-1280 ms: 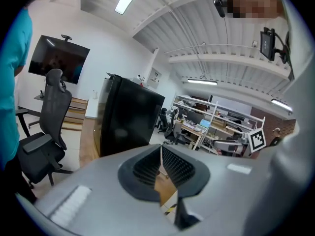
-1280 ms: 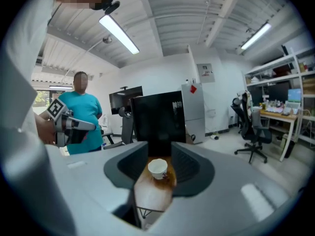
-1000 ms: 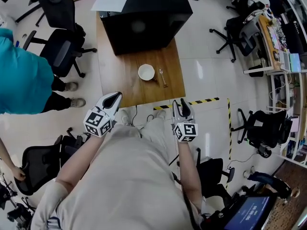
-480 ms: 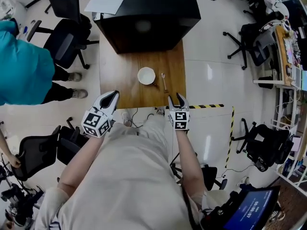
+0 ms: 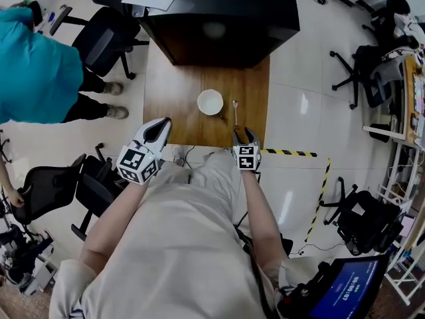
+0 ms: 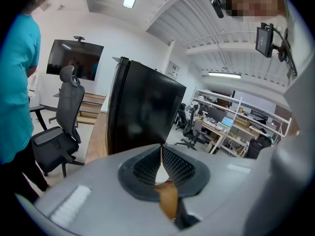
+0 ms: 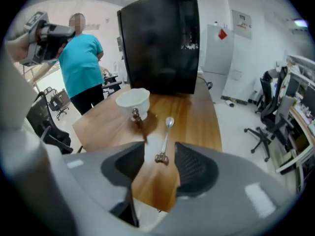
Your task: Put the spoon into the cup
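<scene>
The pale, glossy tiled floor lay open on both sides of you. To your left it was crowded by a person in a teal top and black office chairs. To your right, yellow-and-black hazard tape ran along it from the table's near right corner.

A large, smooth, matte black box filled the whole far end of the table. That left only the near half of the table free, a flat rectangle of warm brown wood grain with straight edges.

Your left gripper hung just off the table's near left corner. Its grey shell was smooth and its black pads ribbed. The jaw tips met, and nothing was held between them.

Your right gripper sat over the table's near edge, close to the right corner. Its jaws had just been opening and stood moderately apart.

The cup, round, white and glossy, stood upright in the middle of the free wood.

The spoon lay flat just to the right of the cup, apart from it and not far from the table's right edge. It was thin, shiny metal, with its oval bowl pointing away from you. In the right gripper view, its small brownish handle end showed between the open jaws, with neither pad on it.
</scene>
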